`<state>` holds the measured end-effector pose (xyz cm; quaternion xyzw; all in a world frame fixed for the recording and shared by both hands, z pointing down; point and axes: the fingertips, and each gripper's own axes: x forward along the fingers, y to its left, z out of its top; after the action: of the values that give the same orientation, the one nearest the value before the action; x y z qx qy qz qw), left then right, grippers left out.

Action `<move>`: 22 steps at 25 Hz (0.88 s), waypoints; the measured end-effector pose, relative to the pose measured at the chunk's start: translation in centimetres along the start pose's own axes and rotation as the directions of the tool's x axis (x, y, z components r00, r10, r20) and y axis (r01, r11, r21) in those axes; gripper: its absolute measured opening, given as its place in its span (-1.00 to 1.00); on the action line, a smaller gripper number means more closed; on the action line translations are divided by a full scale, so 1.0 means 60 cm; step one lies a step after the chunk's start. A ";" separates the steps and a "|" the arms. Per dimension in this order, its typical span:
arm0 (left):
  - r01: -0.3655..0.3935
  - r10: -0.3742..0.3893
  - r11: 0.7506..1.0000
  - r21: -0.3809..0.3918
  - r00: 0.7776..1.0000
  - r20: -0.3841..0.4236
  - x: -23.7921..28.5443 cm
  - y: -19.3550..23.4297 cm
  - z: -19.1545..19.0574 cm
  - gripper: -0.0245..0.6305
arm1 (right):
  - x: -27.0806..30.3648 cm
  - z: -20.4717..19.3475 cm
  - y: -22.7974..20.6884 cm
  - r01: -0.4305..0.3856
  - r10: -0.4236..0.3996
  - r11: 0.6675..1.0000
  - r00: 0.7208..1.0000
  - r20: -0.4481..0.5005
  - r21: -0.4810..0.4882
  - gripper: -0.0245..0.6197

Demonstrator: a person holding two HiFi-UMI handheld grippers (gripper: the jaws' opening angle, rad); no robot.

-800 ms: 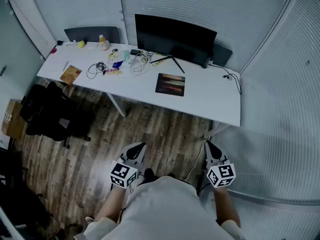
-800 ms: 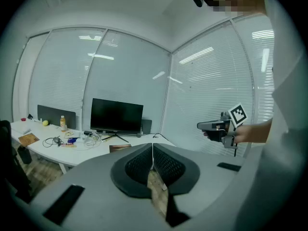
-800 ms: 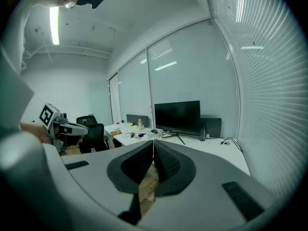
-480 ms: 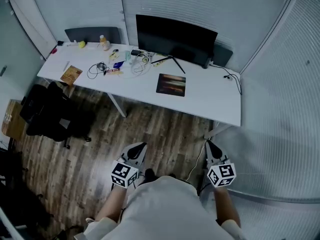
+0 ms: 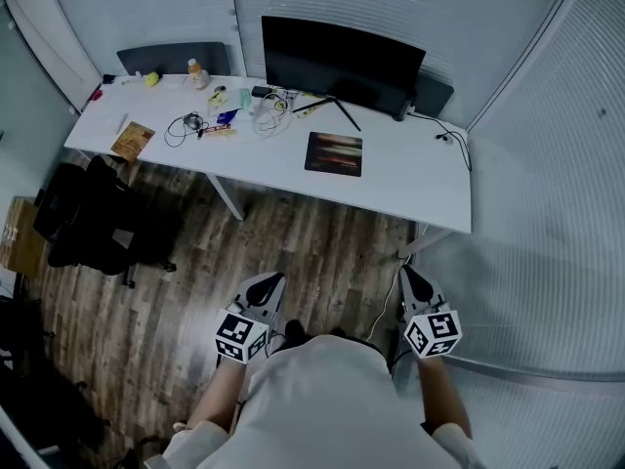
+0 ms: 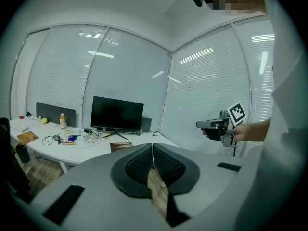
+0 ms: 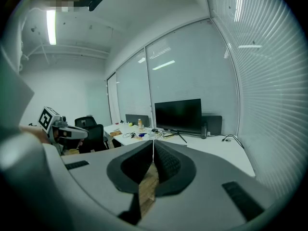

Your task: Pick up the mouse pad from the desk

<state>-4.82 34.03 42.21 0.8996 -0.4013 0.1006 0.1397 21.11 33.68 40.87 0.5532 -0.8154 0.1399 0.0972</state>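
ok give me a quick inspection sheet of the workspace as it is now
surface: white desk, right end mostly bare
job's things: mouse pad flat on desk before the monitor, untouched
clutter: bottle, booklet, small items at left
grippers: left gripper and right gripper over the floor, short of the desk, jaws shut, empty
cables: tangle left of pad; lead at right end
surroundings: chair, wood floor, blinds

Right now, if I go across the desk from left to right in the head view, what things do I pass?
brown booklet → bottle → mouse pad → dark box
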 end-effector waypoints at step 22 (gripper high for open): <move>0.020 -0.020 1.000 0.003 1.000 -0.012 -0.028 0.082 -0.008 -0.86 | 0.045 -0.013 0.066 0.022 -0.021 0.999 1.000 -0.017 0.025 -0.84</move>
<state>-9.65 32.20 43.02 0.9031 -0.3915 0.1050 0.1416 16.44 32.95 42.00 0.5619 -0.8068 0.1537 0.0984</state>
